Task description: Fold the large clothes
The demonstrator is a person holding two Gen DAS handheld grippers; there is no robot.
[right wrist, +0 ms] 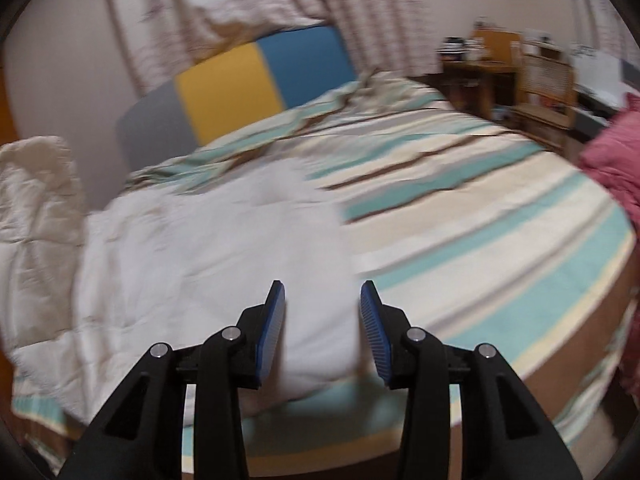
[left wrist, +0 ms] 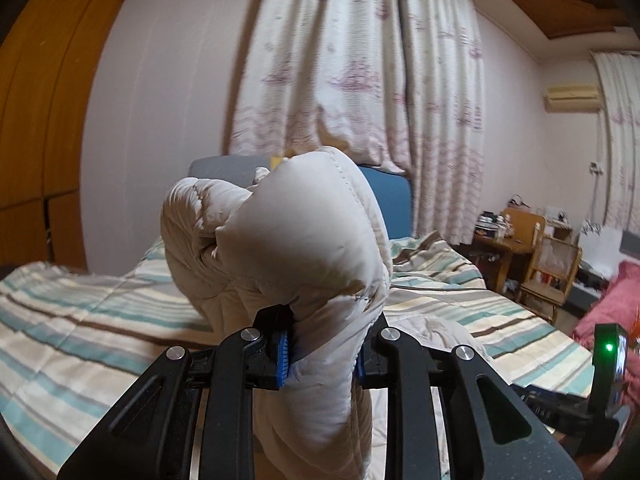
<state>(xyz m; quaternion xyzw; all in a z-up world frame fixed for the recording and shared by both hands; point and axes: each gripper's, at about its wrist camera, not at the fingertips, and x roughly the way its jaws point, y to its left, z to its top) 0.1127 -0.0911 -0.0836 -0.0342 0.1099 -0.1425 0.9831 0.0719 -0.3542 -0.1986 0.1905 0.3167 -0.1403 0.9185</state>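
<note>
Left tongs (left wrist: 322, 354) are clamped on a raised fold of the cream puffer coat (right wrist: 208, 248) lying on the bed (right wrist: 460, 184), right tongs (right wrist: 323, 332) apart above it; judged light, bulky, slippery, so you should grip at quilted seams.

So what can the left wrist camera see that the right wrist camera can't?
Only the left wrist view shows the left gripper shut on a puffy bunch of the white padded coat, lifted up, plus the air conditioner on the wall. Only the right wrist view shows the right gripper open, holding nothing, the rest of the coat spread on the bed, and the headboard's yellow panel in full. Both show the striped bedspread, the curtains and the pink blanket.
</note>
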